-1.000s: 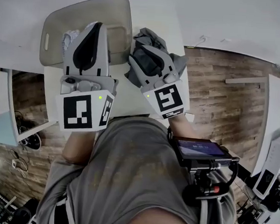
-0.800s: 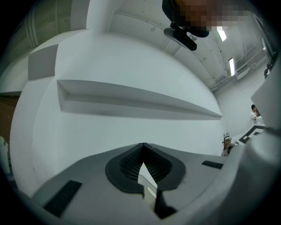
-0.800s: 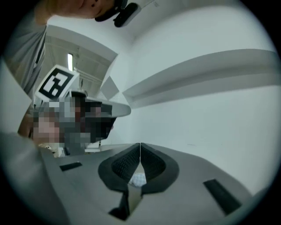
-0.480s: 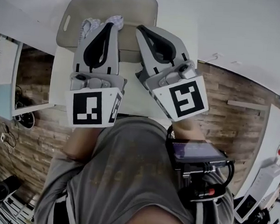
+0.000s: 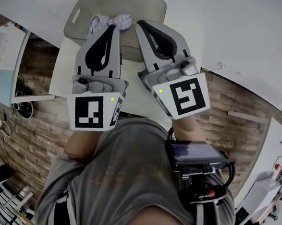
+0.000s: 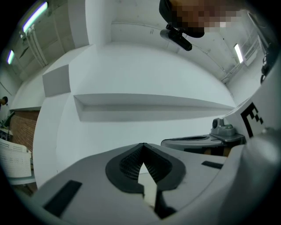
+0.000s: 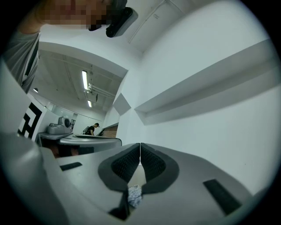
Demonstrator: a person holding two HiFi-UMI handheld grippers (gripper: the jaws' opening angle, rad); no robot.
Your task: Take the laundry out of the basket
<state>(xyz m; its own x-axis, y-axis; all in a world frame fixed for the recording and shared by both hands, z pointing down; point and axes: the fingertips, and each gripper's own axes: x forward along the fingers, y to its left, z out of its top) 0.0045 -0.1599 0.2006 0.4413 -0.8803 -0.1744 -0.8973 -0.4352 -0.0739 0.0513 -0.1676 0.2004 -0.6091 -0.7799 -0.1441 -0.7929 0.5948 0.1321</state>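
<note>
Laundry (image 5: 101,21) lies in basket (image 5: 153,4) by left gripper (image 5: 113,28).

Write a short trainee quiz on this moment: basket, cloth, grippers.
1. True or false: the basket is empty.
2. Left gripper and right gripper: whose jaws are together? A. left only B. right only C. both
3. What does the basket stand on?

Key
1. False: a patterned cloth lies in it.
2. C: both pairs of tips meet, and neither holds anything.
3. The white table.
</note>
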